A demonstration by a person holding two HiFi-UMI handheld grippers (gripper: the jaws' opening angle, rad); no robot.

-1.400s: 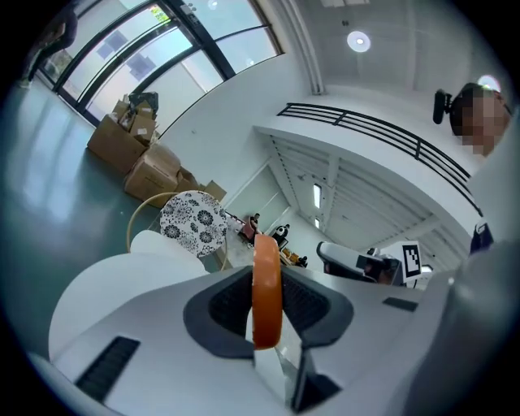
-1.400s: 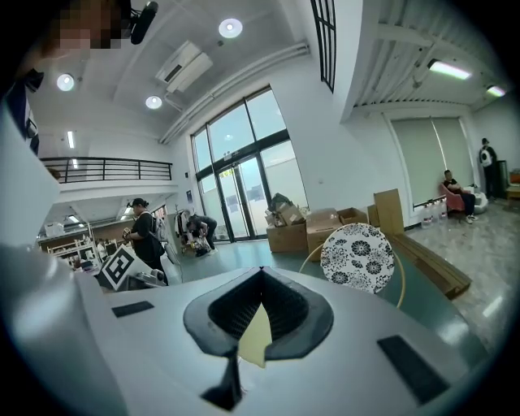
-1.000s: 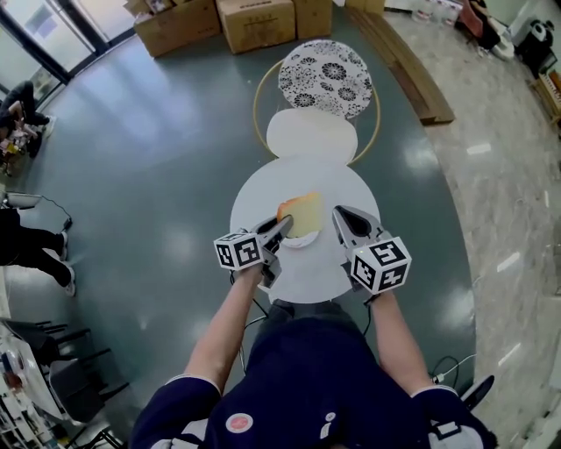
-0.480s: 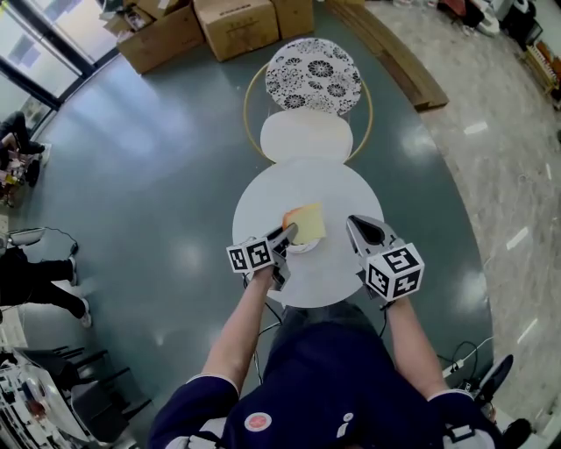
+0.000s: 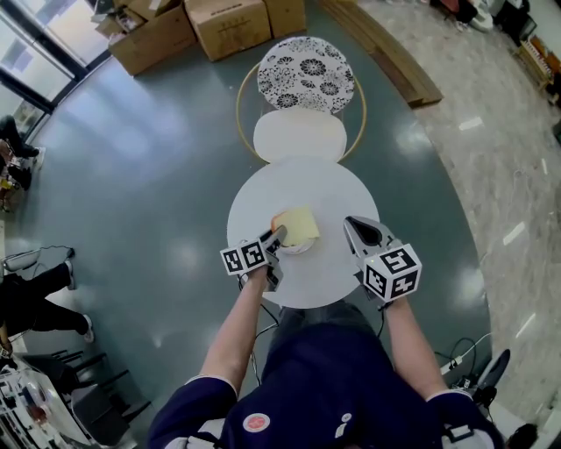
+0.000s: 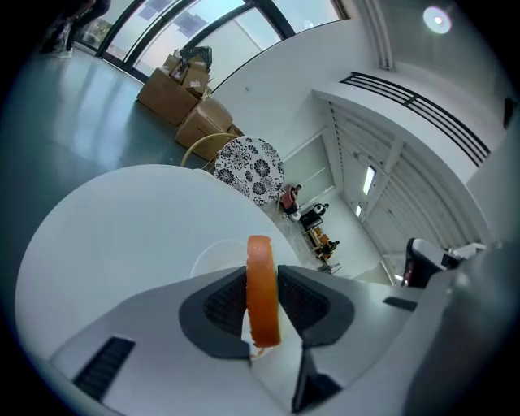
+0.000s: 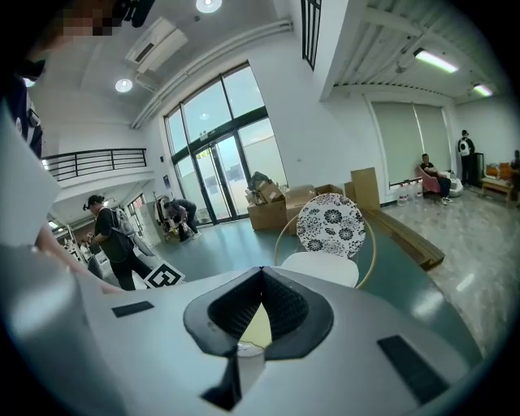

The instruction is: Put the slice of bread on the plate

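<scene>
On the round white table [image 5: 329,188] lies a small white plate [image 5: 294,249]. A slice of bread [image 5: 299,225], pale yellow with an orange crust, hangs just above it. My left gripper [image 5: 278,234] is shut on the slice's near edge. In the left gripper view the slice [image 6: 262,299] stands edge-on between the pads of that gripper [image 6: 262,286], with the plate's faint rim [image 6: 213,253] behind. My right gripper [image 5: 351,224] hovers to the right of the plate with its jaws together and nothing held. In the right gripper view its tips [image 7: 260,275] meet, and the bread shows past them.
Beyond the table stands a chair with a white seat [image 5: 298,137] and a floral round back [image 5: 305,74]. Cardboard boxes [image 5: 230,21] sit on the green floor farther off. A person's legs [image 5: 35,289] show at the left edge.
My left gripper has sunk with the bread, bringing the slice down close over the plate. The right gripper has drifted slightly and stays beside the plate.
</scene>
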